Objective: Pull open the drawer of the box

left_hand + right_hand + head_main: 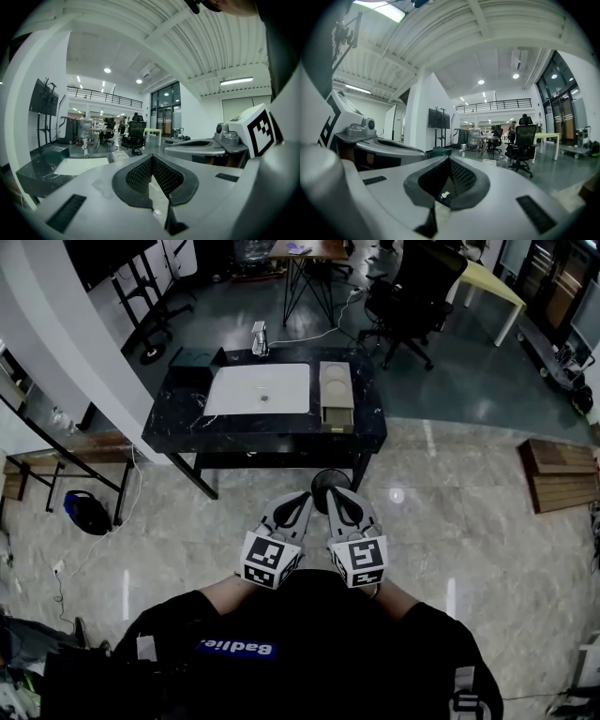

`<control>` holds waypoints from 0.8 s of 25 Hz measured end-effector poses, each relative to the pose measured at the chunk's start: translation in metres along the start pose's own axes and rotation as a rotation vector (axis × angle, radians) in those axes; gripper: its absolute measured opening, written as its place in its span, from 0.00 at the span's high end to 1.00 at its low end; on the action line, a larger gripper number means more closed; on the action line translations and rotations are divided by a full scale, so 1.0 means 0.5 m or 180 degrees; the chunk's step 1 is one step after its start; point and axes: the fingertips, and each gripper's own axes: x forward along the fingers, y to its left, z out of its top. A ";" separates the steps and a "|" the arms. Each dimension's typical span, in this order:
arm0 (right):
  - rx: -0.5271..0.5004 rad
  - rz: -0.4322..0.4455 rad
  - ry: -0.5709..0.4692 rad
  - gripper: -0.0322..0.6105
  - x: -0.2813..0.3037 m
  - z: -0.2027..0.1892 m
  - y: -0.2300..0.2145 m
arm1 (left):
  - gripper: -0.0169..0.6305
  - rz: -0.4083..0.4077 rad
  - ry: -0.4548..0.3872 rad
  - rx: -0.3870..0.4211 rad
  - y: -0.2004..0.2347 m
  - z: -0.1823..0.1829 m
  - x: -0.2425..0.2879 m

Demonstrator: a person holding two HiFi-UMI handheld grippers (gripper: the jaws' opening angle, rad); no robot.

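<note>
A beige box (337, 390) lies on the right part of a black marble table (178, 423), its drawer end (337, 416) facing the near edge. Both grippers are held close to my body, well short of the table and over the floor. The left gripper (303, 497) is shut and empty; in the left gripper view its pads (140, 176) meet at the tip. My right gripper (334, 493) is also shut with nothing in it, pads (461, 180) closed together. From the left gripper view the box (120, 155) is small and far off; in the right gripper view the same box (490, 162) is equally distant.
A white mat (259, 388) covers the table's middle, with a dark green box (194, 362) at its far left and a small bottle (260, 337) behind. A black round object (328, 482) stands on the floor before the table. An office chair (412, 292) and benches stand beyond.
</note>
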 end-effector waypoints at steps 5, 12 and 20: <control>0.0002 -0.0004 0.0010 0.95 0.003 0.003 0.001 | 0.99 0.0004 0.0006 0.0010 0.000 0.003 -0.001; -0.0004 0.0009 0.0035 0.95 0.010 -0.002 0.008 | 0.99 0.0015 0.0015 0.0005 0.008 -0.003 -0.002; 0.0007 0.0025 0.0037 0.95 0.012 0.001 0.006 | 0.99 0.0011 0.0019 0.0010 0.009 0.002 -0.002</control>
